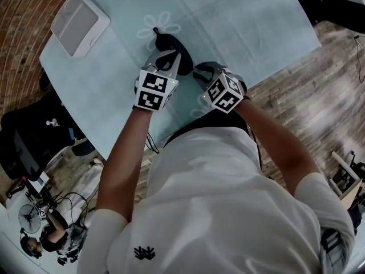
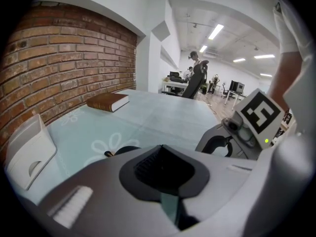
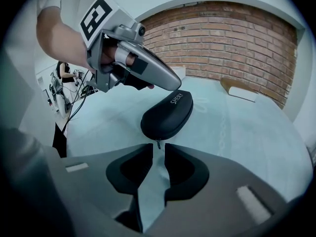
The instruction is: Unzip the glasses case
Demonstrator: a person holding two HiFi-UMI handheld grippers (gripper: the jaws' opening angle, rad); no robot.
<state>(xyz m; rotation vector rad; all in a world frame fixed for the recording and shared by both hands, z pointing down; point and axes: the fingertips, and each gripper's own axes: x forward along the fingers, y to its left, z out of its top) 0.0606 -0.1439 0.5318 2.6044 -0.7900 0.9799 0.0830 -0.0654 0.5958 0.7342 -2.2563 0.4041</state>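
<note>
A black zipped glasses case (image 1: 169,42) lies on the pale blue tablecloth (image 1: 239,21). In the right gripper view the case (image 3: 168,113) points toward me, its small zipper pull (image 3: 157,143) hanging at the near end. My left gripper (image 1: 170,59) is shut and rests on top of the case; its silver fingers (image 3: 165,79) lie over the lid. My right gripper (image 3: 158,149) stands open by a narrow gap, with the zipper pull right at its tips and no pad touching it. Only a sliver of the case (image 2: 120,151) shows in the left gripper view.
A white box (image 1: 80,23) stands at the table's far left corner. A brown book (image 2: 108,101) lies by the brick wall (image 2: 64,68). The table's front edge (image 1: 171,131) runs close behind both grippers. A person (image 2: 195,78) stands far off in the room.
</note>
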